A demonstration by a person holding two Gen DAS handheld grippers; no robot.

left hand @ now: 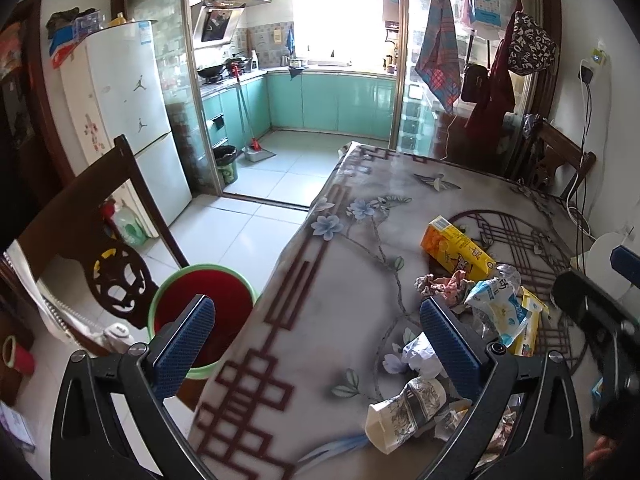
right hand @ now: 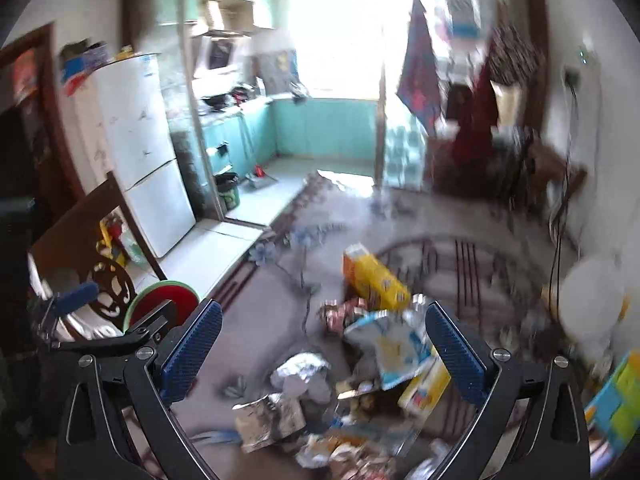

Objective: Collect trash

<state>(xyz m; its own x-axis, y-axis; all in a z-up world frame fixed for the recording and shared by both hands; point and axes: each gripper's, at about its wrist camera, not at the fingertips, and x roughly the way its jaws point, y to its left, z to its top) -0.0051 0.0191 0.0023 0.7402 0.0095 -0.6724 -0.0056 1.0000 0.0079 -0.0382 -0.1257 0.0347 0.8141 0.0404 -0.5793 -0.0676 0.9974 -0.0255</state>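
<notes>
Two open hand-held grippers (left hand: 316, 344) (right hand: 324, 350); right view blurred.

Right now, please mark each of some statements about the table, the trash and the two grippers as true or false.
1. The left gripper is open and holds nothing. True.
2. The orange and yellow carton lies on the table. True.
3. The bin with the green rim stands on the table. False: it stands on the floor beside the table.
4. The right gripper is shut on a paper cup. False: it is open and empty.
5. The white fridge has two doors, both shut. True.
</notes>
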